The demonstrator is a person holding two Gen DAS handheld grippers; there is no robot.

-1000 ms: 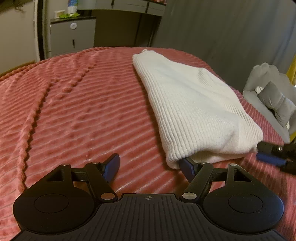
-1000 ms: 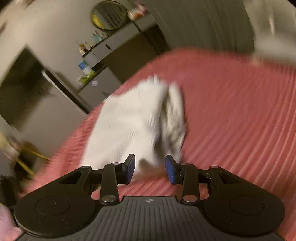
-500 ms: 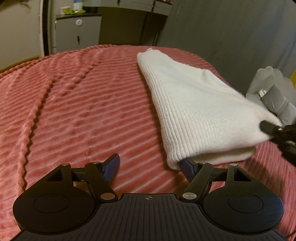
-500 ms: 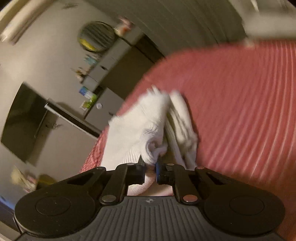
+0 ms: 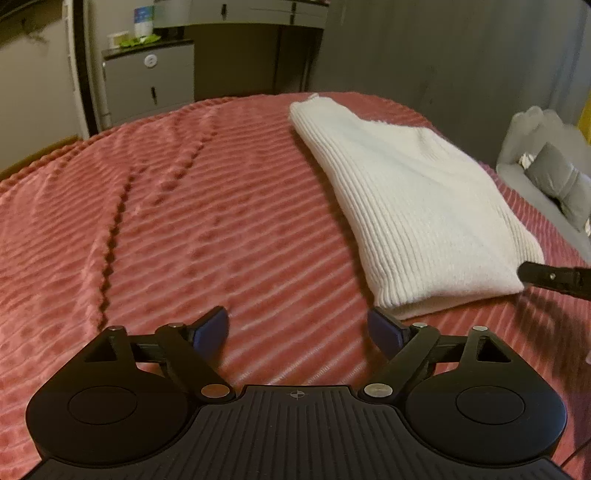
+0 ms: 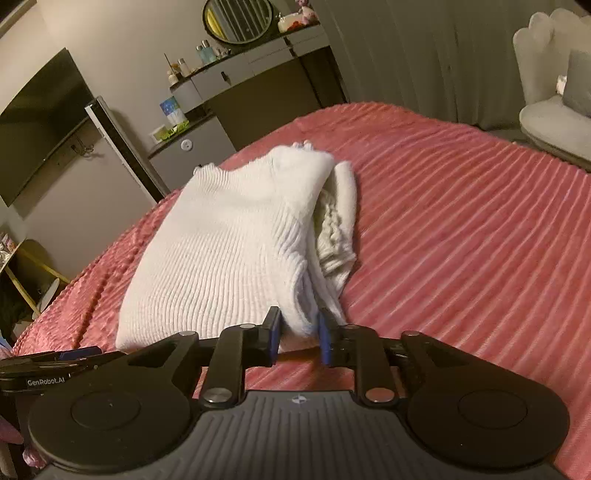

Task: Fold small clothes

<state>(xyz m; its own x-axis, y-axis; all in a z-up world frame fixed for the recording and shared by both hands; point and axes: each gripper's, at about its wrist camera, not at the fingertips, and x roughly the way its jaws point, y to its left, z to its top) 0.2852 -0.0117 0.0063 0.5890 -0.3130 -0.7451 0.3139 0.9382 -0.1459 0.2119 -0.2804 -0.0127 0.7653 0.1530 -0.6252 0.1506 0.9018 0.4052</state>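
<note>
A folded white ribbed knit sweater (image 5: 413,206) lies on the pink striped bedspread (image 5: 184,229). My left gripper (image 5: 297,330) is open and empty, low over the bedspread just in front of the sweater's near left corner. In the right wrist view my right gripper (image 6: 297,332) has its jaws partly apart around the sweater's (image 6: 229,251) near corner fold; the cloth sits between the blue pads (image 6: 274,338). A finger of the right gripper shows at the right edge of the left wrist view (image 5: 554,277), by the sweater's corner.
A grey cabinet (image 5: 147,81) and dark dresser stand beyond the bed's far edge. A white chair with a grey cushion (image 5: 557,181) stands to the right of the bed. A TV (image 6: 40,122) and a round mirror (image 6: 238,18) hang on the wall.
My right gripper had shut on the sweater's corner and has now opened somewhat, with the sweater lowered flat. My left gripper has pulled back from under the sweater's edge.
</note>
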